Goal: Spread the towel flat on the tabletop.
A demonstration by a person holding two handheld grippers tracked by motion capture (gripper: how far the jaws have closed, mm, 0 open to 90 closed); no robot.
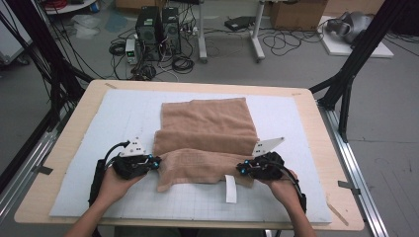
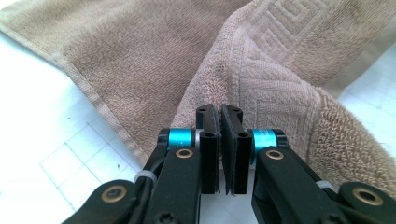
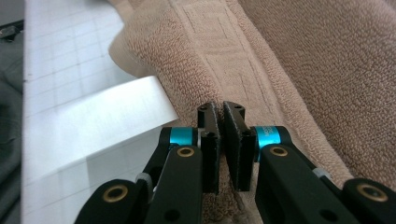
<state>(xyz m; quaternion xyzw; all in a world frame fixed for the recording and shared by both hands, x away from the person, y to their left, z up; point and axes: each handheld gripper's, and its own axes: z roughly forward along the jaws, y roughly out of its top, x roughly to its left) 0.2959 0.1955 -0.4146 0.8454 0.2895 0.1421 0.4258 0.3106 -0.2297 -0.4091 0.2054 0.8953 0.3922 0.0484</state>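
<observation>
I have both grippers clamped on the towel [image 1: 205, 140], which lies mid-mat [image 1: 123, 118] with its near edge folded back. The left gripper [image 2: 220, 116] pinches the near left corner, the right gripper [image 3: 221, 114] the near right, jaws pressed together on thin cloth. My worry is that the bite is shallow: if I pull unevenly, a corner could slip out, or the label [image 1: 230, 188] could tuck inside the fold.

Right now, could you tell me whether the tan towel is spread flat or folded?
Partly folded: the tan towel lies in overlapping layers on the white grid mat, its near edge doubled over, white tag showing.
</observation>
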